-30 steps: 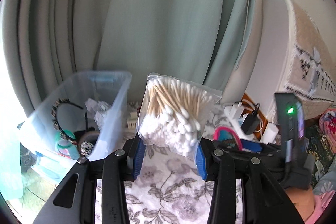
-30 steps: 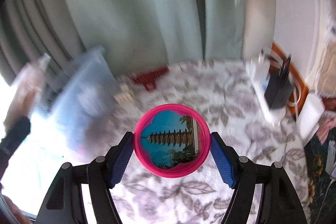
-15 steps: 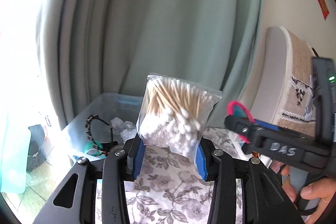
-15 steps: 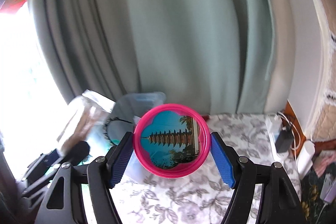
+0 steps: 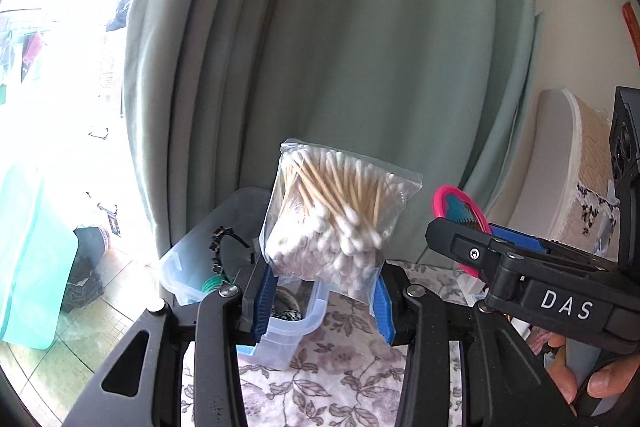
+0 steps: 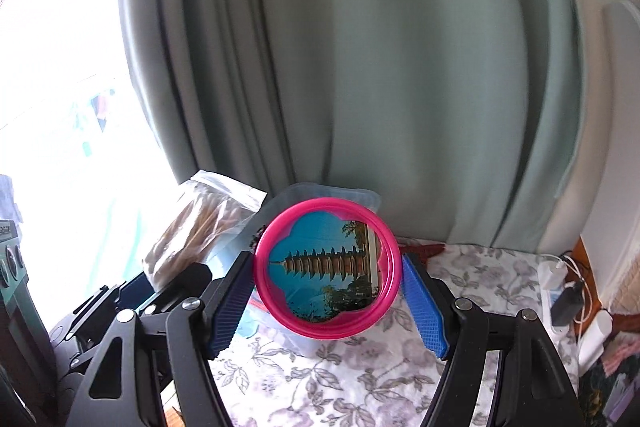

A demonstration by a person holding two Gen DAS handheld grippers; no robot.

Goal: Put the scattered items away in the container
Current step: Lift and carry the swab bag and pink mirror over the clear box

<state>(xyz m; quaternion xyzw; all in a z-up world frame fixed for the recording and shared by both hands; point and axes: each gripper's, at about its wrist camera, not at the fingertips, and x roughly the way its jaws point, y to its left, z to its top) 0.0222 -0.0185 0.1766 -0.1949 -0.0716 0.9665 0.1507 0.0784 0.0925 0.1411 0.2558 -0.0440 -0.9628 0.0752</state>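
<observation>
Two grippers, each loaded, hang near the clear plastic bin (image 5: 294, 323) at the edge of the flowered cloth (image 6: 472, 307). Left gripper (image 5: 324, 297): jaws narrowed on the lower part of a bag of cotton swabs (image 5: 336, 215), held upright above the bin's near corner. Right gripper (image 6: 328, 301): jaws set wide, clamping a round pink mirror (image 6: 327, 269) by its rim, just in front of the bin. Risks, as judged: the slack bag may slide through the pads, since only its bottom is pinched; the mirror, gripped on a smooth curved rim, may twist or pop free; the grippers sit close together and may collide over the narrow opening; a release short of the bin drops either item onto the cloth or off the table edge.
</observation>
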